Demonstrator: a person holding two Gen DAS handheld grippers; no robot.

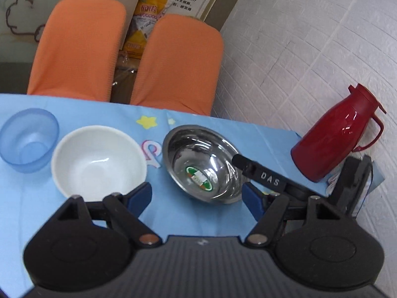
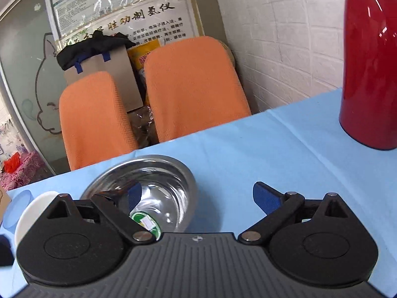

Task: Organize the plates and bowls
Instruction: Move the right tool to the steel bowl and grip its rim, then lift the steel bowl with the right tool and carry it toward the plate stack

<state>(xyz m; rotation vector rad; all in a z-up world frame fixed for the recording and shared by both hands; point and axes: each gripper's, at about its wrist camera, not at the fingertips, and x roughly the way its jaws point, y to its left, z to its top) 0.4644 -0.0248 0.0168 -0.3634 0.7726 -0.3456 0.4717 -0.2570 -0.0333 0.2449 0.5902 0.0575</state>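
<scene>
Three bowls stand in a row on the blue tablecloth: a translucent blue bowl (image 1: 28, 139) at left, a white bowl (image 1: 98, 164) in the middle, a steel bowl (image 1: 202, 162) with a green sticker at right. My left gripper (image 1: 197, 197) is open and empty, just in front of the white and steel bowls. My right gripper (image 2: 197, 195) is open; its left finger (image 2: 132, 195) is inside the steel bowl (image 2: 148, 186) and its right finger outside, straddling the near rim. It shows in the left wrist view as a black finger (image 1: 263, 173) over the steel bowl's right rim.
A red thermos jug (image 1: 338, 136) stands at the table's right end by the white brick wall; it looms close at right in the right wrist view (image 2: 369, 74). Two orange chair backs (image 1: 124, 57) stand behind the table's far edge.
</scene>
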